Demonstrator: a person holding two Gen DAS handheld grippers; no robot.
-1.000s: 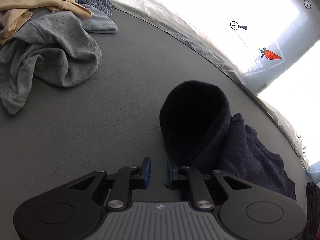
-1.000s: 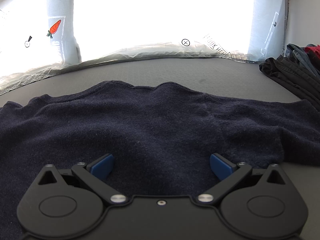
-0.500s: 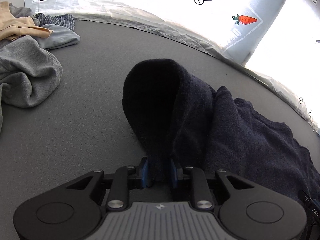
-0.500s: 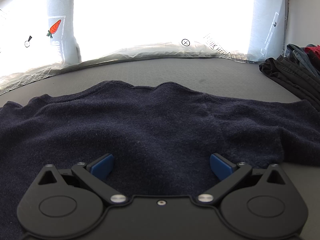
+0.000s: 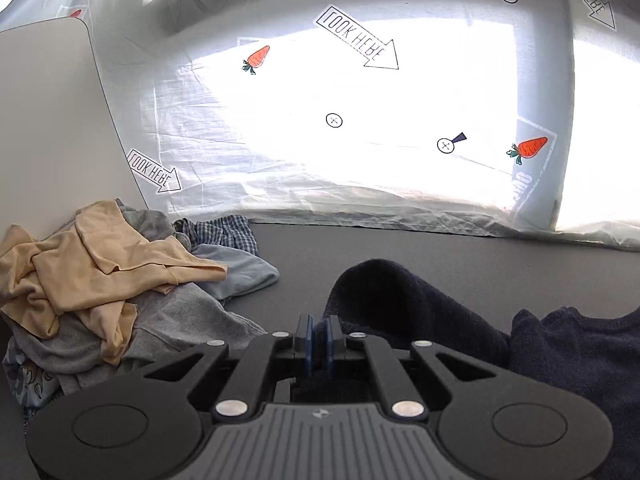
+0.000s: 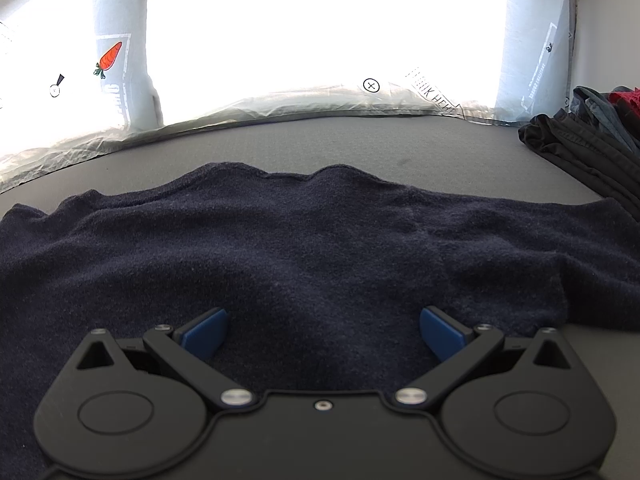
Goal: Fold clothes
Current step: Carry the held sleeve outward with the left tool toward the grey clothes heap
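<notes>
In the last second our left gripper has pinched an end of the navy sweater and raised it: the view has swung from looking down on the mat to looking level across it, and the held cloth now arches up from the closed pads. We judge the first fold is under way (likely a sleeve or side carried over the body). Our right gripper has not moved, fingers spread wide over the sweater, gripping nothing. The sweater lies flat on the grey mat. An unfolded pile sits left, dark clothes right, a printed white sheet behind
</notes>
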